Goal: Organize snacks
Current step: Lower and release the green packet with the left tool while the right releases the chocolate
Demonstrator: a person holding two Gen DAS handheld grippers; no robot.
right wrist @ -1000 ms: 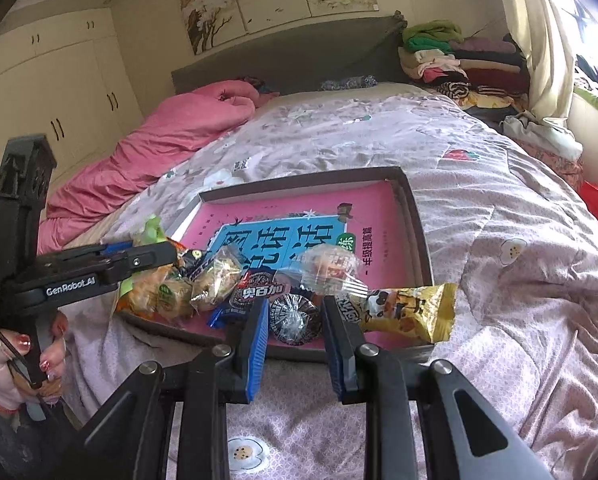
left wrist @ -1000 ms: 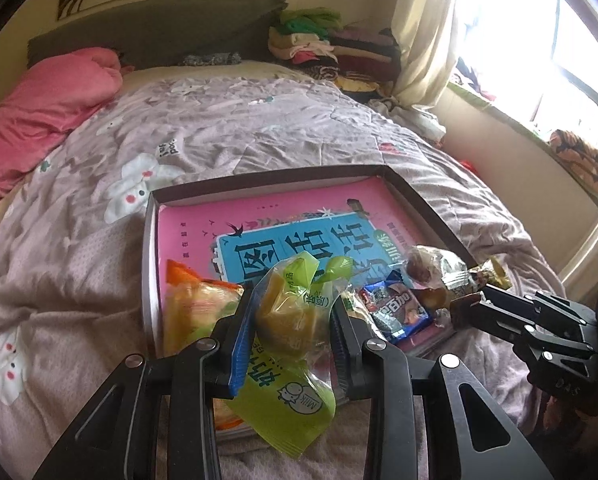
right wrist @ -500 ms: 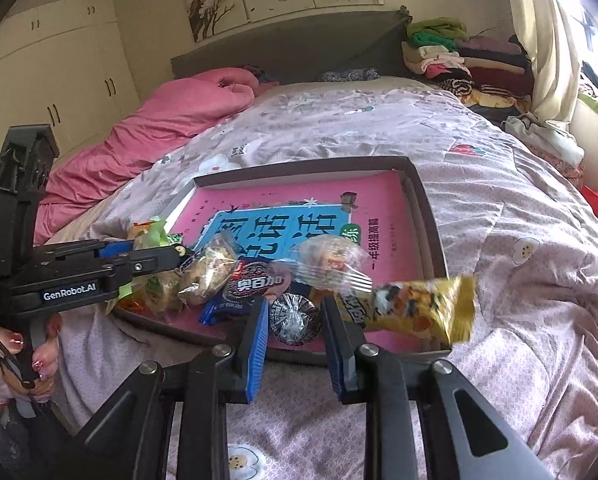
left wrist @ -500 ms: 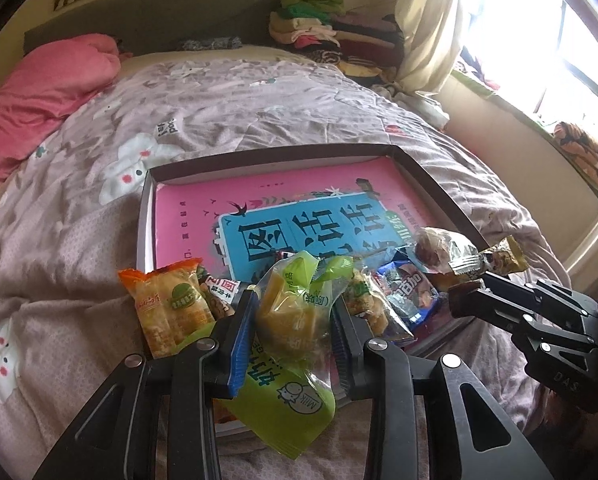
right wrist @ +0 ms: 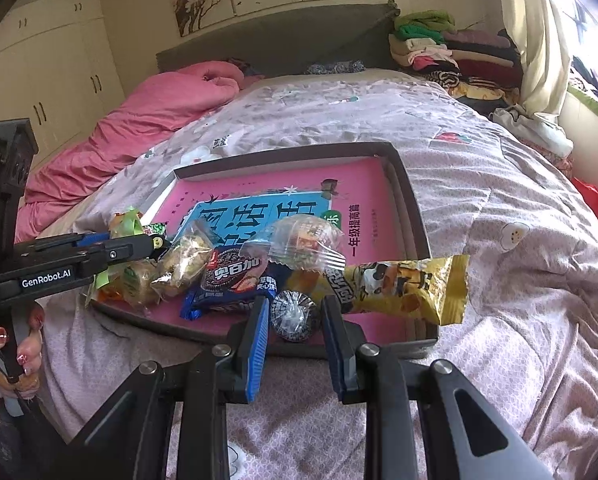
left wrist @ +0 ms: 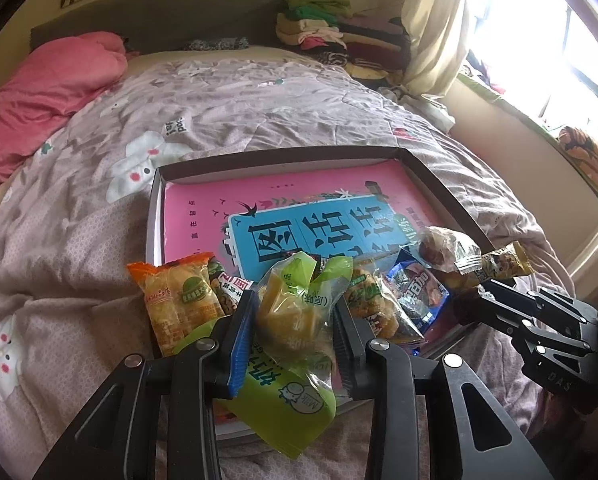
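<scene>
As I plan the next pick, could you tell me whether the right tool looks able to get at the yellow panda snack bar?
Probably not yet: the right tool is shut on a round foil-wrapped sweet. The yellow panda snack bar lies uncovered just beside it.

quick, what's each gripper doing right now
Left gripper: closed on the green snack packet.
Right gripper: closed on the small round wrapped sweet.

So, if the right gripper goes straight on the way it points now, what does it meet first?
Probably the clear-wrapped snack lying just beyond the round foil-wrapped snack held in the right gripper; depth is unclear.
</scene>
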